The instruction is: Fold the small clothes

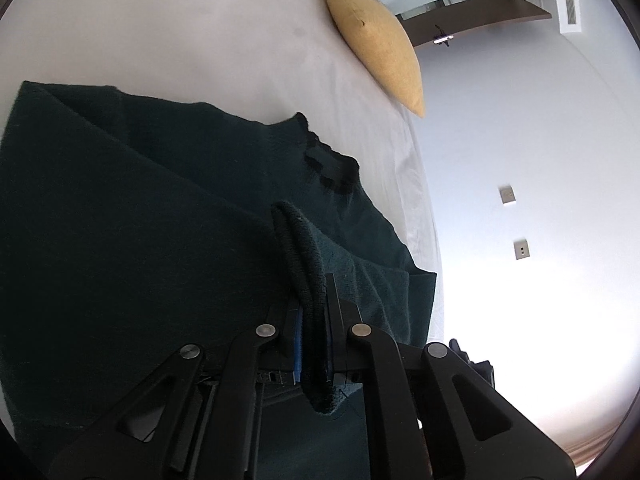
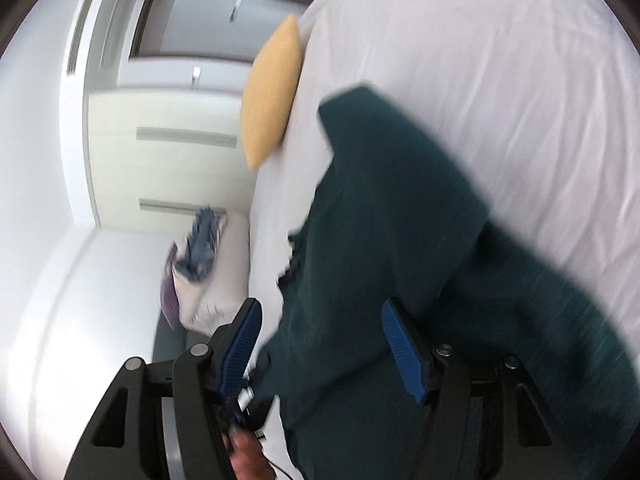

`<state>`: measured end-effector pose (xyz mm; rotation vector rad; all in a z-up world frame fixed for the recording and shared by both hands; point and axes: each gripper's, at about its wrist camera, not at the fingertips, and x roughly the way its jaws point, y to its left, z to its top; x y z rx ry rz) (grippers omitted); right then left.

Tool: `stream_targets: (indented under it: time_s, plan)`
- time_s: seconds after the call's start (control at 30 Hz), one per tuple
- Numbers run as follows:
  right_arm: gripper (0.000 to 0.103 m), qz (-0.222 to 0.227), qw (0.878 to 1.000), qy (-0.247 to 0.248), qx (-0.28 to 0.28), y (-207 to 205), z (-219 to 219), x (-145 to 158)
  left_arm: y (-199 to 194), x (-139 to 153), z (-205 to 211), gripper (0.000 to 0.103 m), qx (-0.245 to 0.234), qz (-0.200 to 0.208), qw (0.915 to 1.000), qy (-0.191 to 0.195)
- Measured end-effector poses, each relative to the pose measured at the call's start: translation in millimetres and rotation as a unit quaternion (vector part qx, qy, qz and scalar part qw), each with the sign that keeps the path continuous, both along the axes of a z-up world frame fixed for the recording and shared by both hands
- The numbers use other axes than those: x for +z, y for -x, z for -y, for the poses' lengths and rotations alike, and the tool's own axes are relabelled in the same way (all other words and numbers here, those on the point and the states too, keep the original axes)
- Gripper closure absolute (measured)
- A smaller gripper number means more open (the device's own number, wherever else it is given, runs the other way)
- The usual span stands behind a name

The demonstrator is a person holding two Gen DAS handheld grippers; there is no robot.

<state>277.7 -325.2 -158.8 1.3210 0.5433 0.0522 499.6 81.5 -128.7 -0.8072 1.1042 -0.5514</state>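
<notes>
Closest in the left wrist view, the left gripper (image 1: 314,320) is clamped on a thick rolled hem of the dark green sweater (image 1: 140,232), the ribbed edge pinched between its blue pads and standing up in a loop in front of the lens. Beyond the pinch the sweater spreads flat over the white bed (image 1: 200,40), one layer folded across another, with the black-trimmed neckline (image 1: 332,164) lying toward the bed's edge. Further off, a yellow cushion (image 1: 376,36) rests near that edge, and past it are a pale wall with two small switch plates (image 1: 507,194) and a dark wooden door frame (image 1: 480,20).

In the blurred right wrist view, the right gripper (image 2: 320,344) has its blue-padded jaws spread wide, holding nothing, above the sweater (image 2: 420,240). Beside the bed lies a heap of pale and blue clothes (image 2: 200,256) on a lower surface. Behind stand white cupboard doors (image 2: 160,140).
</notes>
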Motion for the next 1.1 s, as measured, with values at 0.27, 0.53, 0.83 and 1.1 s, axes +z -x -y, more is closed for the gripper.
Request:
stream_targets:
  time_s: [0.27,0.53,0.83,1.1]
  plan:
    - [0.036,-0.006,0.998,-0.054,-0.008,7.6,-4.1,-7.4,9.3,-2.7,-22.9,0.097,0.021,0.004,0.9997,0.013]
    - [0.036,-0.012,0.999,-0.024,-0.035,-6.8,3.7,-2.5,18.7,7.7,-45.3,0.097,0.034,0.014,0.9991,0.022]
    - [0.036,-0.053,0.998,-0.011,-0.016,2.6,-4.1,-1.5,26.6,5.5,-54.6,0.097,0.04,0.01,0.9984,0.04]
    - [0.036,-0.051,0.997,0.017,-0.053,-8.4,13.5,2.2,30.1,19.4,-61.1,0.097,0.044,0.011,0.9982,0.04]
